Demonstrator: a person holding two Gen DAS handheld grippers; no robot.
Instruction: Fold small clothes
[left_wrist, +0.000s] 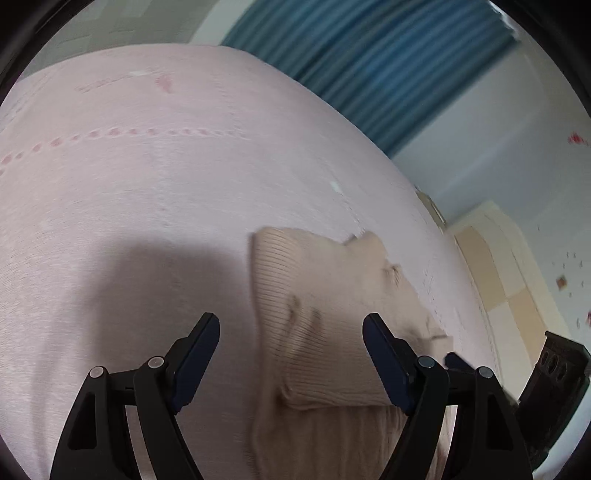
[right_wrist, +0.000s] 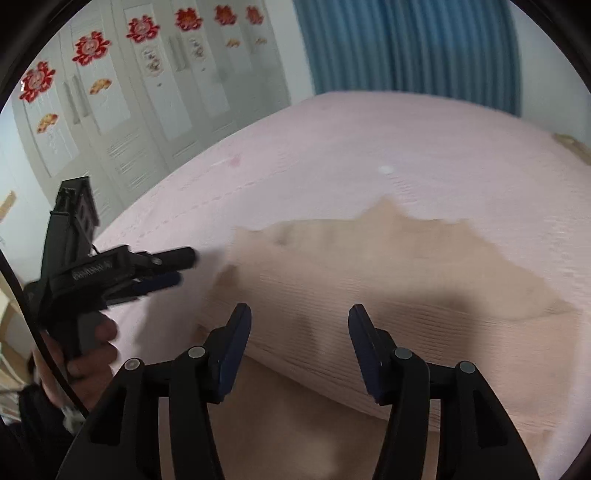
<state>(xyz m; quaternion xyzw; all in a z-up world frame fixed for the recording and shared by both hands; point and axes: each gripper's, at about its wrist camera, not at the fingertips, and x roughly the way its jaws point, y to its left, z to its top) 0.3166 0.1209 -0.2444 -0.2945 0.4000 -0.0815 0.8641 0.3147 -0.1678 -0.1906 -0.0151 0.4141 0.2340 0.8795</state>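
A beige ribbed knit garment (right_wrist: 388, 295) lies partly folded on the pink bedspread (right_wrist: 369, 147), long axis running left to right. The right gripper (right_wrist: 299, 332) hovers spread wide over its near folded edge and looks the nearer one. The left gripper (left_wrist: 291, 354), also open and empty, sits off the garment's left end. Bare bedspread beyond leaves room for folding away
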